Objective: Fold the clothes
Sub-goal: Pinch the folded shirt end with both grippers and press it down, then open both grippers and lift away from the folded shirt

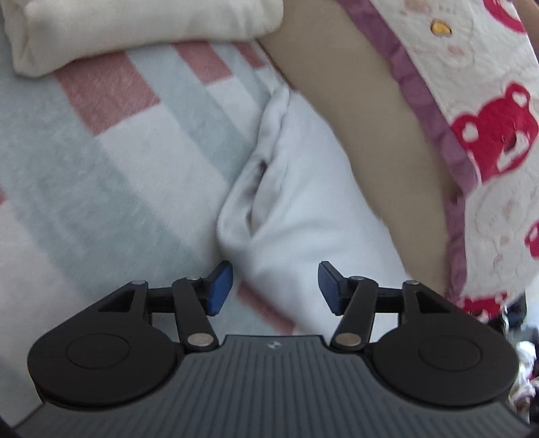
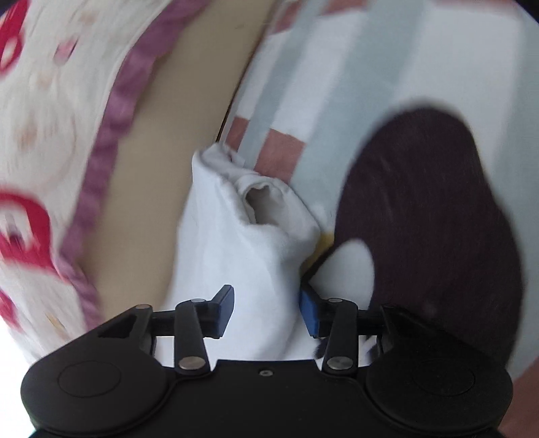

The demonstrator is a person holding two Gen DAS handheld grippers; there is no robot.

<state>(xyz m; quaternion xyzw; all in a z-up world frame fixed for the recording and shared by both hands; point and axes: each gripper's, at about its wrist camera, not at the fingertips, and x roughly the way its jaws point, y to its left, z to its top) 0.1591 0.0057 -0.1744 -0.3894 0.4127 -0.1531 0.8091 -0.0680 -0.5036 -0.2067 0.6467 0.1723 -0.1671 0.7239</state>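
Left gripper: jaws spread, blue pads clear of cloth, nothing pinched. Right gripper: jaws spread, white garment lying between the pads, not visibly clamped. White garment: bunched, on the checked blanket beside a tan surface. Folded cream cloth: far end of blanket. Dark maroon item: right of garment. Bear-print quilt: at the edge.

Left gripper points forward with its blue-padded jaws spread wide, nothing between the pads. Right gripper holds its jaws parted more narrowly, both pads flanking white cloth without visibly pinching it.
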